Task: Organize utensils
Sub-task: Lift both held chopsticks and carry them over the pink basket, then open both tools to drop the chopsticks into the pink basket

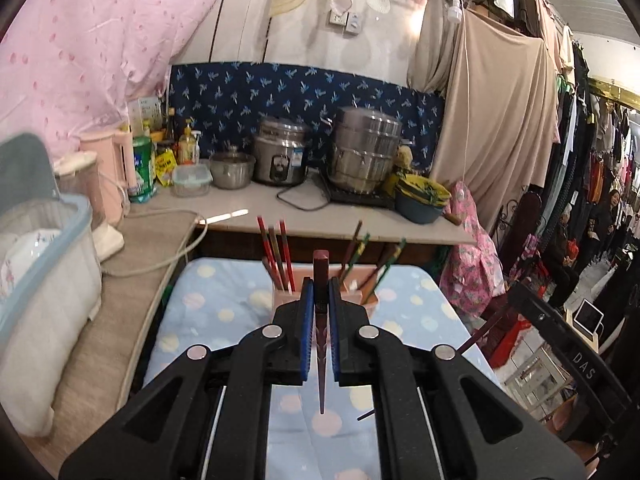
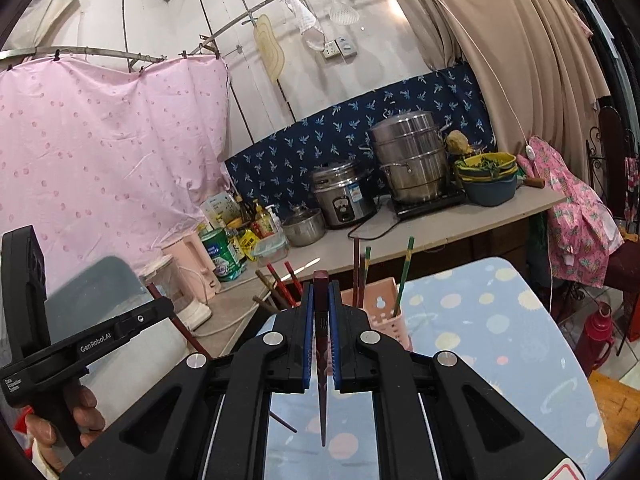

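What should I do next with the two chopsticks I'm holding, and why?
Probably carry both forward over the pink holder and lower them in. Each gripper, left and right, is shut on a dark red chopstick, and the holder on the dotted blue cloth already stands other chopsticks upright.

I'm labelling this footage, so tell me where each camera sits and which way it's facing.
Left wrist: on the left gripper, shut on a dark red chopstick, facing the pink utensil holder and counter.
Right wrist: on the right gripper, gripping another chopstick, facing likewise; a hand shows.
Shared: holder, steel pots, blue dotted cloth.
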Motion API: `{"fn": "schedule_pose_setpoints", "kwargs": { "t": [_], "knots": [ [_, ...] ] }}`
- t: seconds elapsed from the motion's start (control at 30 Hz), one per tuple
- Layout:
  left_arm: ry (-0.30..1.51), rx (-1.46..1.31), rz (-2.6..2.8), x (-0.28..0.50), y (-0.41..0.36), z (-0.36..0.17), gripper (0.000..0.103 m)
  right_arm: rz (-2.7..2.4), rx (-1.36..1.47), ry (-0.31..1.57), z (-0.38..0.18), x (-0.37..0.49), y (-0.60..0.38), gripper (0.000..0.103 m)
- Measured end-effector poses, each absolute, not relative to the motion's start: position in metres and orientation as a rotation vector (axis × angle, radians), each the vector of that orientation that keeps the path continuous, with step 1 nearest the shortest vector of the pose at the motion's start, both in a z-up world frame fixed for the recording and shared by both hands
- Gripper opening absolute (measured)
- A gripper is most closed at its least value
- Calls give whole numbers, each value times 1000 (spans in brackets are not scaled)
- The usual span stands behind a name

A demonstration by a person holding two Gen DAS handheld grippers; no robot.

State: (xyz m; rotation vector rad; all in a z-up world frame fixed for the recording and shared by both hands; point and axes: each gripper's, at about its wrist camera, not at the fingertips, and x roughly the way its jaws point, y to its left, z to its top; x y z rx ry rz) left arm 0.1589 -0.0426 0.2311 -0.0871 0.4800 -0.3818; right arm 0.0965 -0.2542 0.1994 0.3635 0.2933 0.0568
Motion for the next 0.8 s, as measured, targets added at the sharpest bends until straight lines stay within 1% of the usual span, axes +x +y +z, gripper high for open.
{"fn": "schedule_pose_setpoints", "kwargs": {
  "t": [0.27,0.43,0.6,0.8],
  "knots": [
    [388,-110,-348,212,-51,273,7,43,375,194,248,158,-272,7],
    [335,-105,-326,244,-61,288,7,37,374,159,263,196,-276,7],
    [347,-102,-311,279,-69,280,7,27,376,172,256,233,-279,7],
    [402,-93,-302,309,-78,248,7,12,366,221,230,267,-283,7]
  ]
}}
